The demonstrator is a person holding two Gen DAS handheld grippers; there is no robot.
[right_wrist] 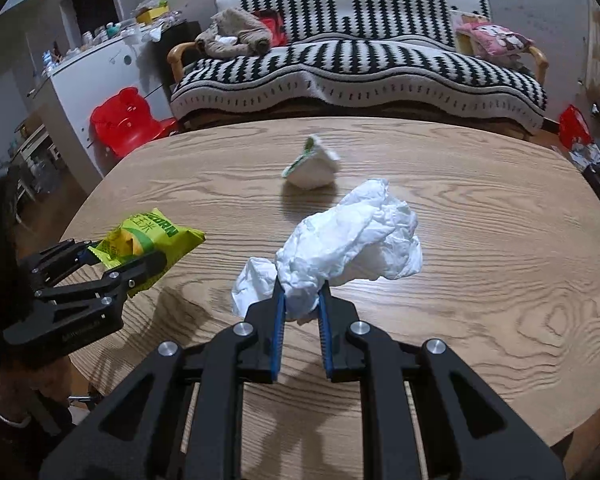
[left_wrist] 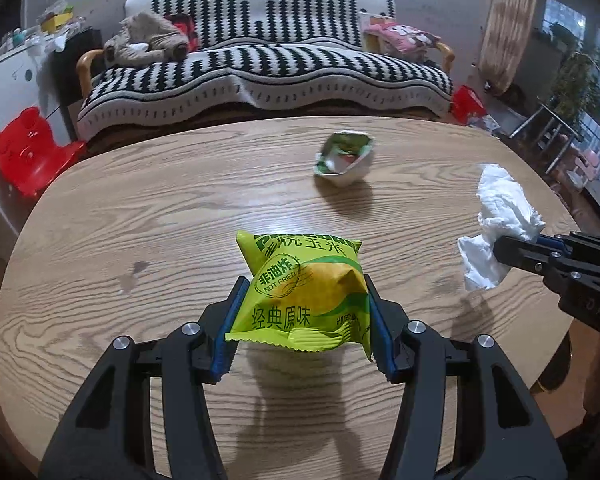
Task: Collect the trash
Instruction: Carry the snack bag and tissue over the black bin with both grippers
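Left hand-held gripper [left_wrist: 302, 312] clamped; right hand-held gripper [right_wrist: 302, 300] clamped.

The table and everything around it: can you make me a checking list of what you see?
Surface: wooden table, a small dark stain near its left side.
Job's things: yellow-green corn snack bag, crumpled white tissue, opened white wrapper lying farther back.
Clutter: nothing seen.
Grippers: left gripper shut on the snack bag; right gripper shut on the tissue; both lifted off the table.
Cables: nothing seen.
Surroundings: black-and-white striped sofa, red plastic chair.
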